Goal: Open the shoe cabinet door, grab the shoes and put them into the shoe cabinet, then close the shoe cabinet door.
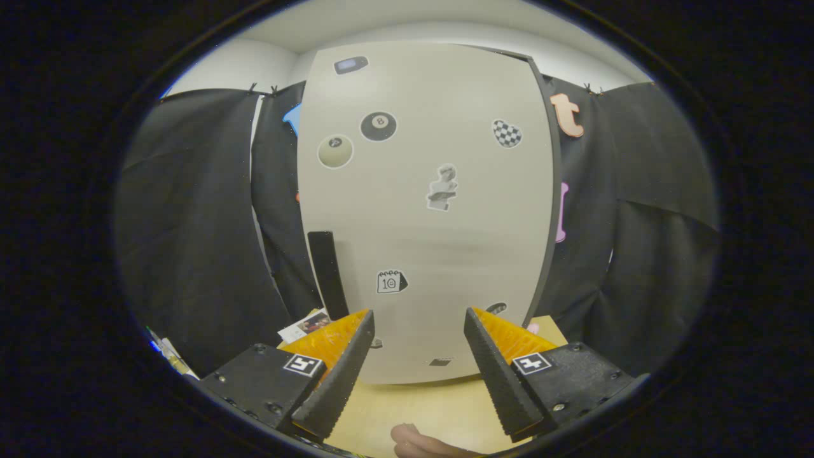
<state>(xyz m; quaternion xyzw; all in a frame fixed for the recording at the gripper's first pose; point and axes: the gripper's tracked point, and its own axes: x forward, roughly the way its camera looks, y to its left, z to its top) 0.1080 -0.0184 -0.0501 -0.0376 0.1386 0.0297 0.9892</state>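
Note:
The shoe cabinet door (432, 216) stands upright just ahead of me, a pale beige panel covered with several stickers. Its black bar handle (327, 266) runs vertically along the door's left side, a little beyond my left finger. The door looks closed against the dark cabinet edge (548, 191) on its right. My gripper (418, 327) is open, with nothing between its fingers. The fingertips point at the lower part of the door without touching it.
The cabinet stands on a light wooden tabletop (420, 404). Black cloth walls (197, 222) hang to both sides. A printed card (304, 326) lies beside the left finger. A person's fingertip (416, 440) pokes in below the fingers.

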